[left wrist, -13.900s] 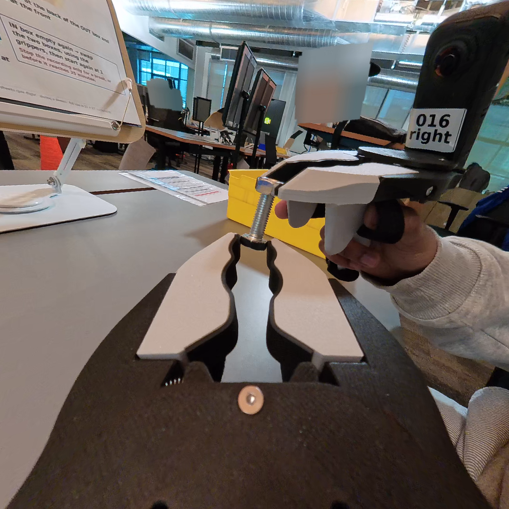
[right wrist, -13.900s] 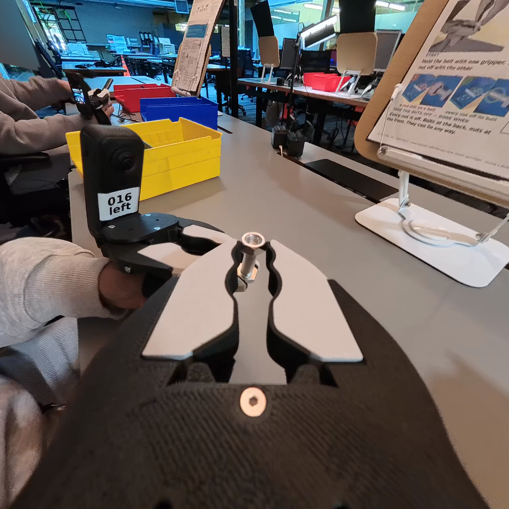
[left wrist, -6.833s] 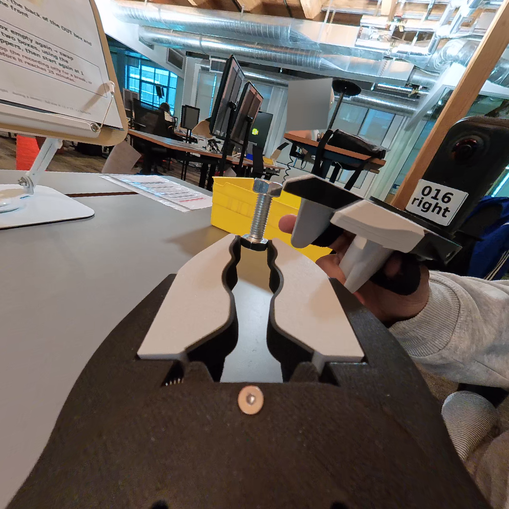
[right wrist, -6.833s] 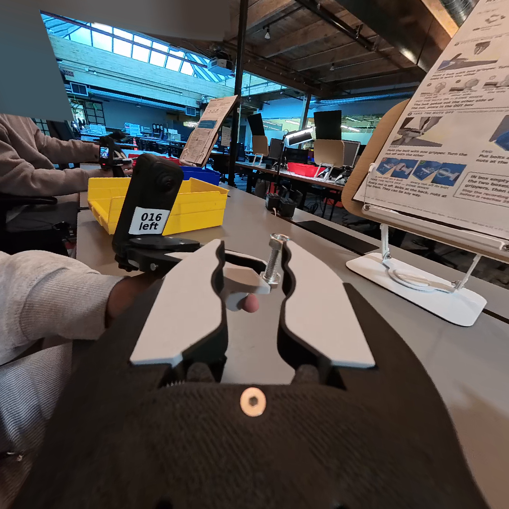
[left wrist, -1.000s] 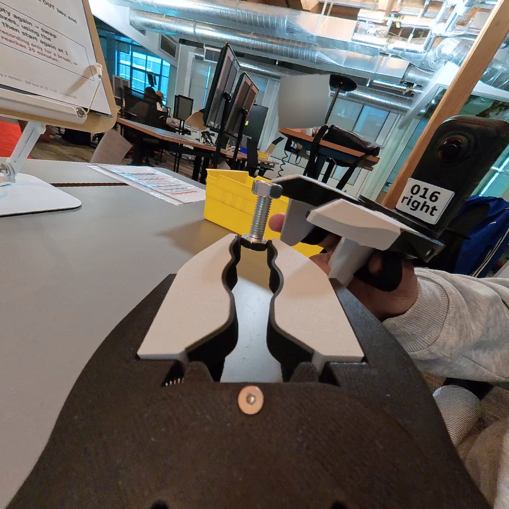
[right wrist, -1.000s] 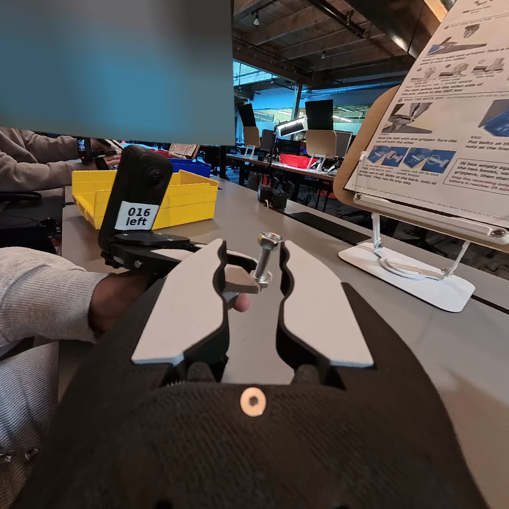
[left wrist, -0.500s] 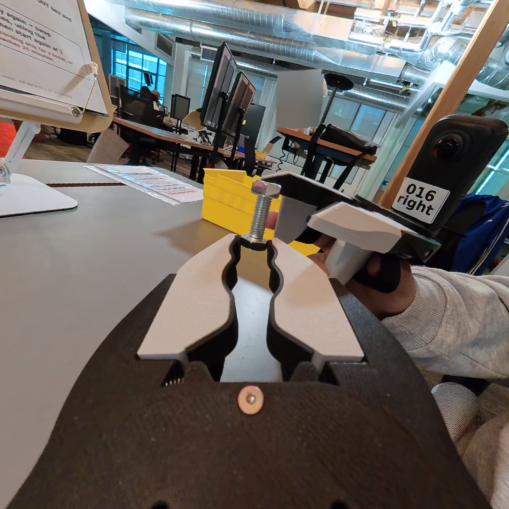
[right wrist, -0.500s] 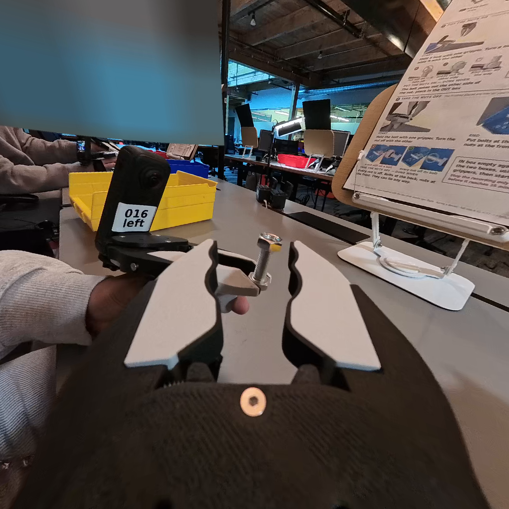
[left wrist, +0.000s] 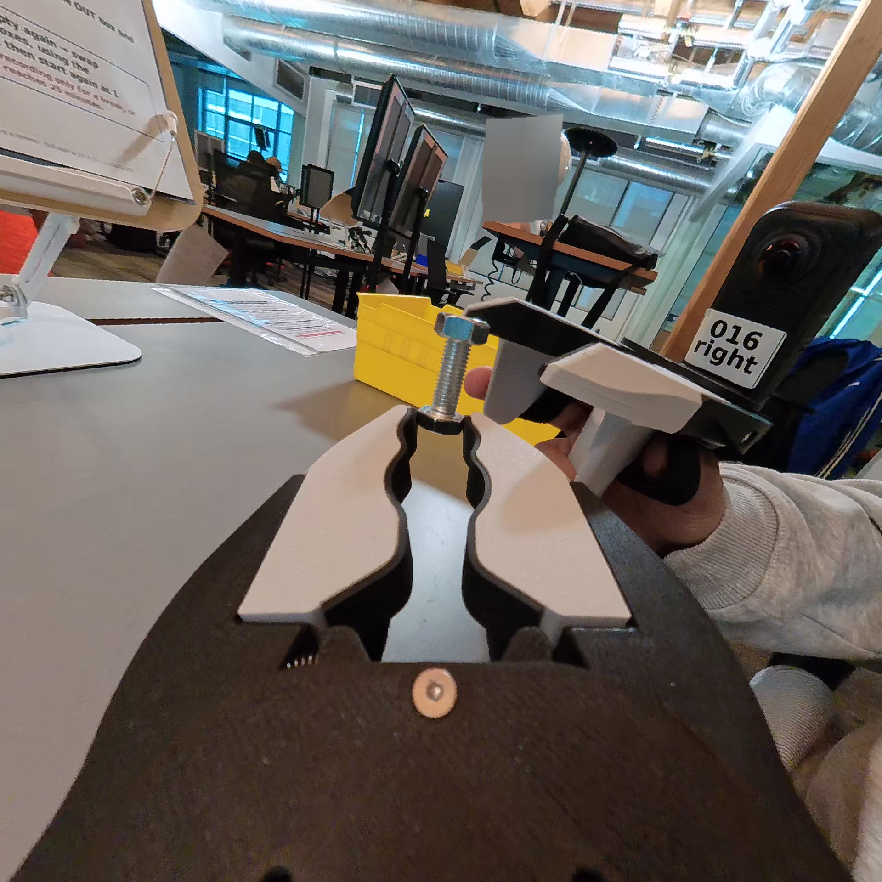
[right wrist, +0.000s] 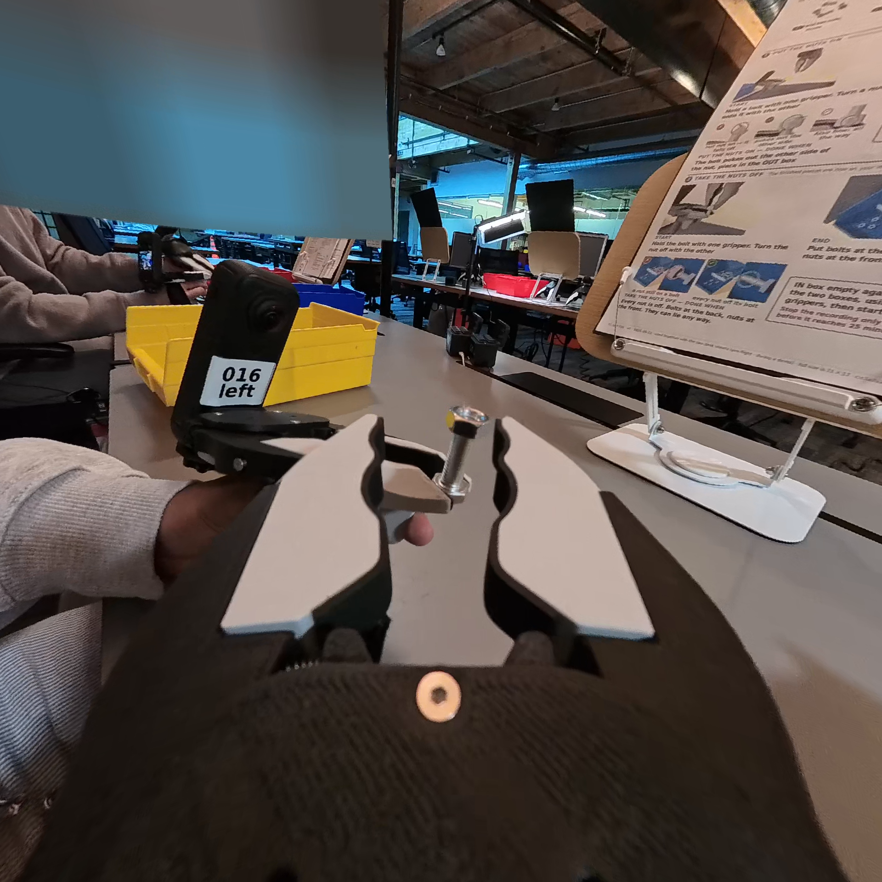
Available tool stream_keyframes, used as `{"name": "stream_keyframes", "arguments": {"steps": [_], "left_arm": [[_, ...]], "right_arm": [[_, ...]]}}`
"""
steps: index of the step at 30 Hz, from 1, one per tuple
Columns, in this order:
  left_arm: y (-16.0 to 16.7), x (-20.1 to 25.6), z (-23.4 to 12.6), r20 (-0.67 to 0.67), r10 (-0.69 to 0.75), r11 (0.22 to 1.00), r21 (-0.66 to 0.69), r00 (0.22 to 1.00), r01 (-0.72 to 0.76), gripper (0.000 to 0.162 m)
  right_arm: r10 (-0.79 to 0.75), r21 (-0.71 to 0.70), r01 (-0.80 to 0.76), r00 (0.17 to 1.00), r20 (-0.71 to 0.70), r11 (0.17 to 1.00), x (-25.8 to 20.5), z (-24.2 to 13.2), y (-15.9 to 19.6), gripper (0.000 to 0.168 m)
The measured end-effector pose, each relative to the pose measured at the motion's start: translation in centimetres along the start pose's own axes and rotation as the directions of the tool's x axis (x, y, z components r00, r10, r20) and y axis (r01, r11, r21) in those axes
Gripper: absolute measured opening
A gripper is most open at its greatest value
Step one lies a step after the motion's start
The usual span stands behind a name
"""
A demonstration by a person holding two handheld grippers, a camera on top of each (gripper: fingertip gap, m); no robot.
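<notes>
Threaded steel bolt (left wrist: 452,370) upright, hex nut (left wrist: 439,423) pinched by left gripper (left wrist: 438,425).

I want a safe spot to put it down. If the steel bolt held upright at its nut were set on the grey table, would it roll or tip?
Stood on end, the bolt probably tips: tall, narrow shank. On its side, the hex head and nut likely limit rolling. All metal, so likely stiff and heavy for its size. The left gripper grips the nut.

We count one bolt (left wrist: 453,370) and one nut (left wrist: 439,422), both between the left gripper's (left wrist: 438,429) fingertips. Beyond them we see one yellow bin (left wrist: 391,343) and one document stand (right wrist: 706,482).
</notes>
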State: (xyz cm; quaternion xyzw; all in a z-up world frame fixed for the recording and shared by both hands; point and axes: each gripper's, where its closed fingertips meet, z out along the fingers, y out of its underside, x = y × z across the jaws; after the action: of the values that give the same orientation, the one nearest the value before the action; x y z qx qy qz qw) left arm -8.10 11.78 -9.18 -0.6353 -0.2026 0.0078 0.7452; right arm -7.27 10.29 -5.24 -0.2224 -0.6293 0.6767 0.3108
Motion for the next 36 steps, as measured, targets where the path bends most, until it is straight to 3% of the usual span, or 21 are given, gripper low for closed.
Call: {"name": "stream_keyframes", "arguments": {"steps": [4, 10, 18, 27, 36], "left_arm": [[0.1, 0.2, 0.1, -0.007, 0.007, 1.0, -0.006, 1.0, -0.007, 0.019], [-0.3, -0.7, -0.3, 0.023, 0.002, 1.0, 0.008, 1.0, -0.003, 0.019], [-0.2, -0.5, -0.2, 0.019, 0.008, 1.0, 0.004, 1.0, -0.008, 0.019], [-0.3, -0.6, -0.3, 0.023, 0.005, 1.0, 0.006, 1.0, -0.005, 0.019], [-0.1, -0.4, -0.2, 0.017, 0.003, 1.0, 0.0, 1.0, -0.003, 0.019]], "right_arm": [[0.008, -0.005, -0.008, 1.0, 0.008, 1.0, -0.1, 0.1, 0.2, 0.046], [-0.014, 0.004, 0.014, 1.0, 0.023, 1.0, -0.5, 0.0, 0.0, 0.035], [0.005, -0.002, -0.005, 1.0, 0.006, 1.0, -0.1, 0.1, 0.2, 0.046], [-0.021, -0.012, 0.021, 0.999, 0.043, 1.0, -1.1, 0.2, 0.4, 0.037], [0.005, -0.001, -0.005, 1.0, 0.004, 1.0, -0.2, 0.1, 0.2, 0.047]]}}
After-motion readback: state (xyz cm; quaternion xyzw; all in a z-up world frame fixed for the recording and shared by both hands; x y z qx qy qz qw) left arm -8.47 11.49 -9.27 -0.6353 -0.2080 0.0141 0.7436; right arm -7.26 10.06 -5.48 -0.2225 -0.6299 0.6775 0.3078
